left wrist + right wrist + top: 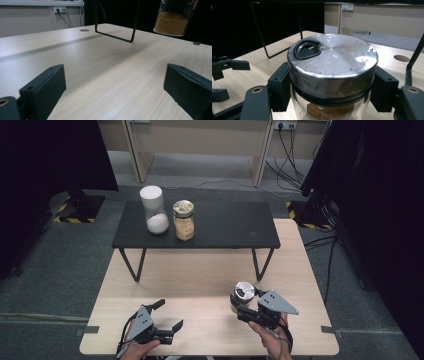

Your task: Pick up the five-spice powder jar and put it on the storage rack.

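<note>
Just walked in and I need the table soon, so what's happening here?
A person holds a two-jaw gripper in each hand at a light wooden table. The right gripper is clamped around a glass jar with a metal lid and brown powder inside, held clear of the tabletop. The left gripper rests open, with nothing between its jaws. On a low black stand behind sit a white-lidded jar of white powder and a jar of tan contents.

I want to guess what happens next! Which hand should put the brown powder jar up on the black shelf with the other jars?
Probably the right. The right gripper is shut on the metal-lidded jar, already lifted off the wooden table. The left gripper sits open and empty, farther from the jar.
</note>
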Demonstrator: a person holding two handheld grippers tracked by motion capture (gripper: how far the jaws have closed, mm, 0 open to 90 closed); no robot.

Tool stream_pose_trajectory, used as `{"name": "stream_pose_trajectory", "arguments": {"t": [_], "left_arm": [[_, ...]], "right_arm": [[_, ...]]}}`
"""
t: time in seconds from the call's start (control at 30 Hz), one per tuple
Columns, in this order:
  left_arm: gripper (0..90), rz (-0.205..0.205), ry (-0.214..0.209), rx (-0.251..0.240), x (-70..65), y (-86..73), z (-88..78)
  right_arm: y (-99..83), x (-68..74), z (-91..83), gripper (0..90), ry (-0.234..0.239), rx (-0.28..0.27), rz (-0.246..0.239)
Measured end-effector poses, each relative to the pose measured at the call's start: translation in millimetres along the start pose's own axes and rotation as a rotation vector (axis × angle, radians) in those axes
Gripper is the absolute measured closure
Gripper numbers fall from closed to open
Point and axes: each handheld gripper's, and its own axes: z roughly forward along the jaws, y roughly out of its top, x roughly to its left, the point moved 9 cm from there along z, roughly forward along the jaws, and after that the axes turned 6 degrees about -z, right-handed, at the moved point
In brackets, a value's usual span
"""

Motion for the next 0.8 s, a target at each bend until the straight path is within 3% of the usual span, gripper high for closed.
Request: {"name": "stream_pose_trajectory", "arguments": {"t": [0.8], "left_arm": [[3.3, 0.001, 0.000, 0.000, 0.0, 0.0, 0.0]], "right_arm": [[17.7, 8.0, 4.2, 31.2, 0.027, -0.006, -0.019]]}}
